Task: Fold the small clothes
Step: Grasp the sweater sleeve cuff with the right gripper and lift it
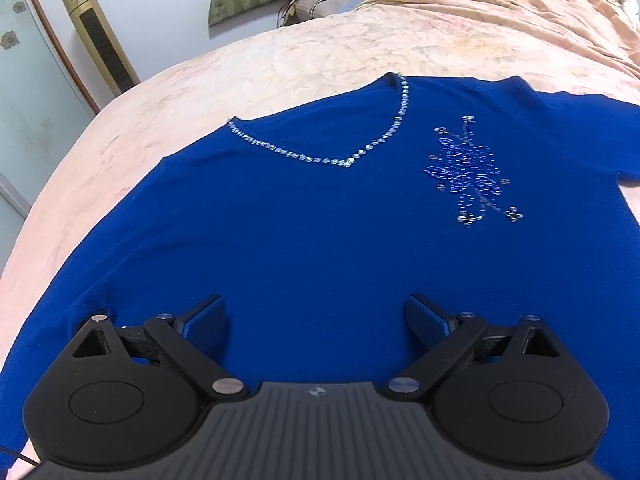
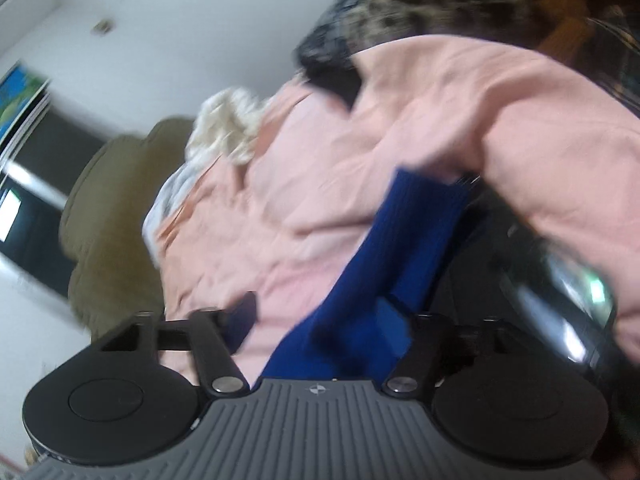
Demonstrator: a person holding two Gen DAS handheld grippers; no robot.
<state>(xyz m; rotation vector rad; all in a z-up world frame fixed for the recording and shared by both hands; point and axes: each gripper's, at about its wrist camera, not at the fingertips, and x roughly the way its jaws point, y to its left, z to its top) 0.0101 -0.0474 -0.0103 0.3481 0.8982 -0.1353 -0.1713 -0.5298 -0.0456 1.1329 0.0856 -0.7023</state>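
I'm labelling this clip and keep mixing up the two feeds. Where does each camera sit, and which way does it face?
Left wrist: on the left gripper, looking down and forward over the blue top spread on the bed; its own fingers stand apart.
Right wrist: on the right gripper, tilted and blurred, facing rumpled pink bedding; blue knit fabric lies between its fingers.
Shared: pink bedding and blue fabric.

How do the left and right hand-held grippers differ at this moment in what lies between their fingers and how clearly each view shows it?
The left hand-held gripper stands wide open over the flat blue sweater, its fingers closing on nothing. The right hand-held gripper has blue fabric between its fingers, against one pad only, so it is not clamped. The left view is sharp and level; the right is blurred and tilted. Both share black frames and blue pads, over the pink bedspread.
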